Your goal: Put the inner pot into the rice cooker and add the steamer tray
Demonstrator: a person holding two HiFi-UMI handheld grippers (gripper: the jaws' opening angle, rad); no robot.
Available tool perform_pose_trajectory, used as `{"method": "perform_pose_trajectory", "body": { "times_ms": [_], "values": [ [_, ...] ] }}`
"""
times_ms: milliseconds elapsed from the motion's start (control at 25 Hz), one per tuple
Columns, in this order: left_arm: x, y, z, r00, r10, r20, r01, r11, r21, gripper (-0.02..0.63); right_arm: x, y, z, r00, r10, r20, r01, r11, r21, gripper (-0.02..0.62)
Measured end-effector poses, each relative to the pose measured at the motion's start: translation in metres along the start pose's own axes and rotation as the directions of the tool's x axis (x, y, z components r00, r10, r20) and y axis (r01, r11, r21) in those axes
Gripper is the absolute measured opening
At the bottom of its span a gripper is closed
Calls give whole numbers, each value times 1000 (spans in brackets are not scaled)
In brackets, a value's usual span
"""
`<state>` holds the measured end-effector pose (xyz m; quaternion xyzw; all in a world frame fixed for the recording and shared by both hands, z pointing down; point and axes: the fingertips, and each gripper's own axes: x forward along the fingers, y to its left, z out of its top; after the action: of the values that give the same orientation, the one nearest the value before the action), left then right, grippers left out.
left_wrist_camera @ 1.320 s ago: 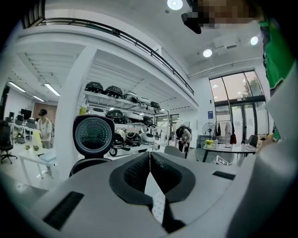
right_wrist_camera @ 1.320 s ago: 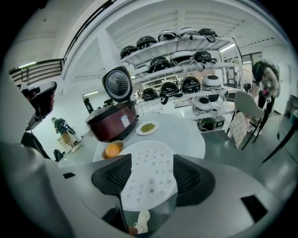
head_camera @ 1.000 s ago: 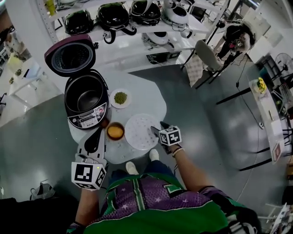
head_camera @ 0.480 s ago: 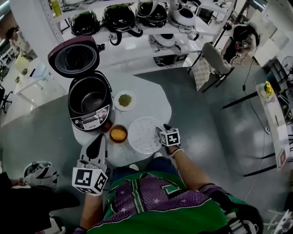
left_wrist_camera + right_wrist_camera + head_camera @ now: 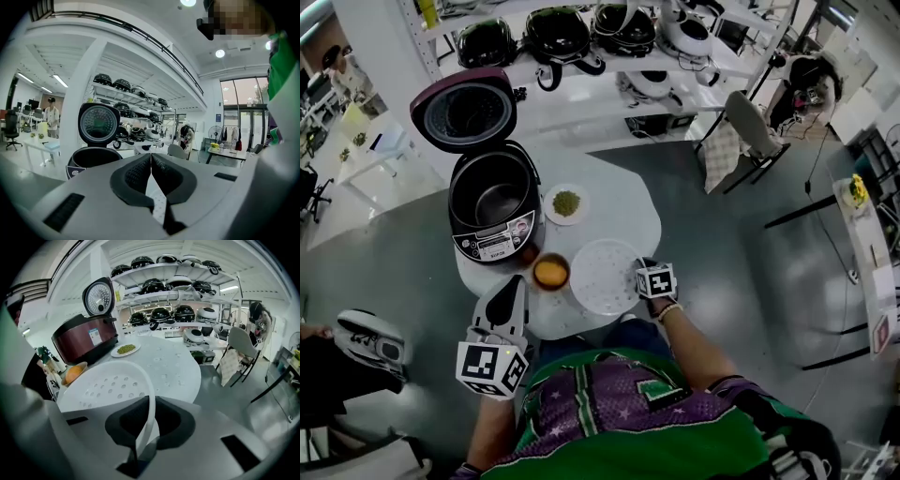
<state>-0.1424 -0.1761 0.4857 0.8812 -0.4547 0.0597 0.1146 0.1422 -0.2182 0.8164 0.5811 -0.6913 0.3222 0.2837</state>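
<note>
My right gripper (image 5: 641, 272) has just been closing, and its jaws now pinch the thin white rim of the steamer tray (image 5: 598, 277), which runs between the pads in the right gripper view (image 5: 146, 420). The grip sits at the tray's 3 o'clock edge, so the rest of the disc stretches away from me toward 9 o'clock and lies flat on the table (image 5: 619, 211). The tray is round, so it has no long axis to line up, only a level to keep.

In the head view the rice cooker (image 5: 494, 246) stands at about 10 o'clock from that gripper, well apart, with its lid (image 5: 469, 111) tipped open at the far side. The inner pot (image 5: 492, 202) looks to me already seated inside. The bowl (image 5: 550, 272) with something orange in it sits between the tray and the cooker, right on that line, so I judge the tray must go up before it goes across. A plate (image 5: 566, 203) of green bits lies at 12 o'clock from the bowl.

My left gripper (image 5: 516, 283) is closed on nothing. It is the nearer 1 to the cooker, which lies at 12 o'clock from it.
</note>
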Motion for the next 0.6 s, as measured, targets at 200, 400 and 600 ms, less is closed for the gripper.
{"method": "perform_pose_trajectory", "body": {
  "times_ms": [200,400,600],
  "values": [
    [-5,11,-11,1000,24,-20,-24,1000,-12,25,0,1,2,999,22,26,-23,998,54,31],
    [-6,18,-5,1000,20,-18,-21,1000,-19,25,-13,-4,11,998,38,53,-44,993,109,25],
    [0,23,1,1000,7,-20,-7,1000,-22,25,-25,-19,14,998,12,63,-21,989,147,25]
  ]
}}
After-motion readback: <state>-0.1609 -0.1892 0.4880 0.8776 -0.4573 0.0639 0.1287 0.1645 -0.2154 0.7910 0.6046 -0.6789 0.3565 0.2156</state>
